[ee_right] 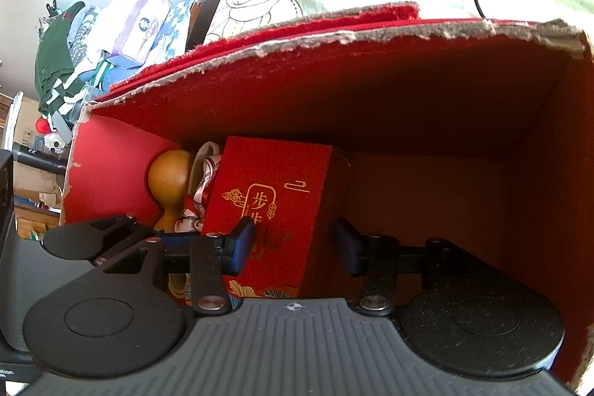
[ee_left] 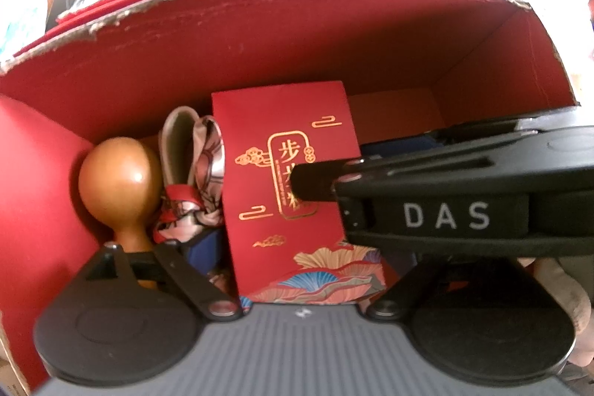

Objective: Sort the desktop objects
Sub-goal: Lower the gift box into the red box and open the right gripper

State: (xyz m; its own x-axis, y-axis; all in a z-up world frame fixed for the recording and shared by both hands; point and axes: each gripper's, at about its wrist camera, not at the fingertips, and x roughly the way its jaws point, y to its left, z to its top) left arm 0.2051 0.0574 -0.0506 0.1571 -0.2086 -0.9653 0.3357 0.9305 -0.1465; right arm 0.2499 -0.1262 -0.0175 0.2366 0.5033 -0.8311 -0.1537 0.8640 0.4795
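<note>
Red box w/ gourd, packet.

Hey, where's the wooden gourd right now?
The wooden gourd stands inside the big red cardboard box, at its left end, between the box's left wall and a patterned scarf; a red gift box is beyond the scarf.

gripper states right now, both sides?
Left gripper: cannot be told, its fingertips are hidden.
Right gripper: open, empty, its jaws apart in front of the red gift packet.

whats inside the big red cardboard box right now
Inside the big red box: a wooden gourd, a patterned scarf and a red gift box. Whatever lies under them is covered.
</note>
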